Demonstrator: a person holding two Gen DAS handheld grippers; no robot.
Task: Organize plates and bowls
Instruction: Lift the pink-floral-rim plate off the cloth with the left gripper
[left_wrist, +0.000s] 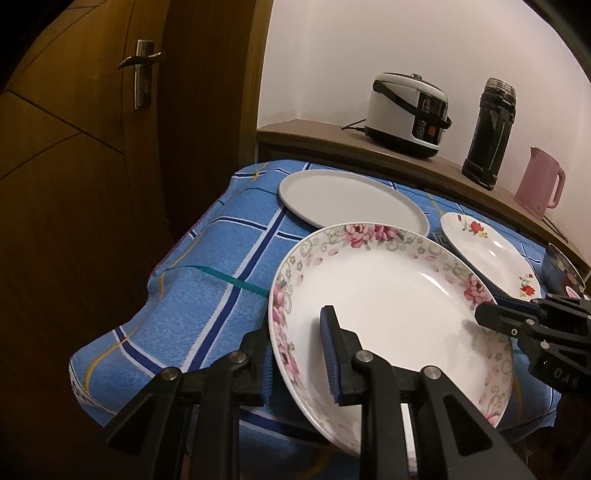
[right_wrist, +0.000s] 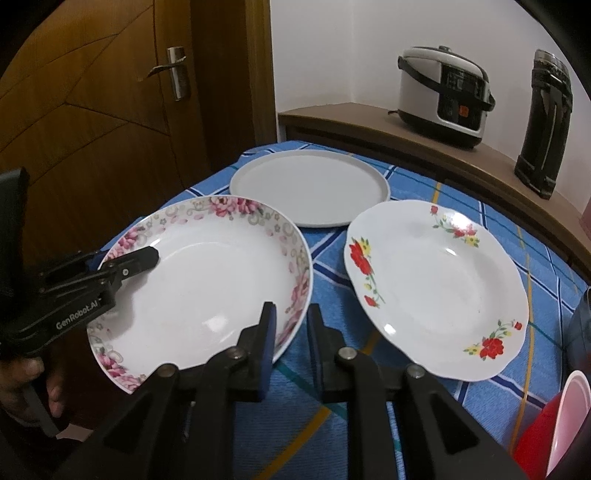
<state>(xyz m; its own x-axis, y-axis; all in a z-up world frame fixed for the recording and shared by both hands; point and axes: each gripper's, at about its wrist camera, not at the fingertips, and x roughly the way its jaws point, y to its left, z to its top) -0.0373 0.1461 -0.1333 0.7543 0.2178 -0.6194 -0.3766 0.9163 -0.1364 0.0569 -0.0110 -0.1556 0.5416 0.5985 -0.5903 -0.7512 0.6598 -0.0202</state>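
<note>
A white plate with a pink-flower rim (left_wrist: 388, 295) (right_wrist: 207, 284) is held tilted above the blue checked cloth. My left gripper (left_wrist: 295, 354) (right_wrist: 122, 258) is shut on its near-left rim. My right gripper (right_wrist: 290, 325) (left_wrist: 491, 314) is shut on its right rim, one finger inside, one outside. A plain grey plate (left_wrist: 347, 201) (right_wrist: 310, 186) lies flat behind it. A white plate with red flowers (left_wrist: 491, 254) (right_wrist: 436, 288) lies to the right.
A dark blue bowl (left_wrist: 563, 271) and a red-and-pink bowl (right_wrist: 554, 424) sit at the right. Behind on a wooden shelf (left_wrist: 332, 136) stand a rice cooker (left_wrist: 406, 110), a black flask (left_wrist: 487, 133) and a pink kettle (left_wrist: 539, 184). A wooden door (left_wrist: 92, 147) is on the left.
</note>
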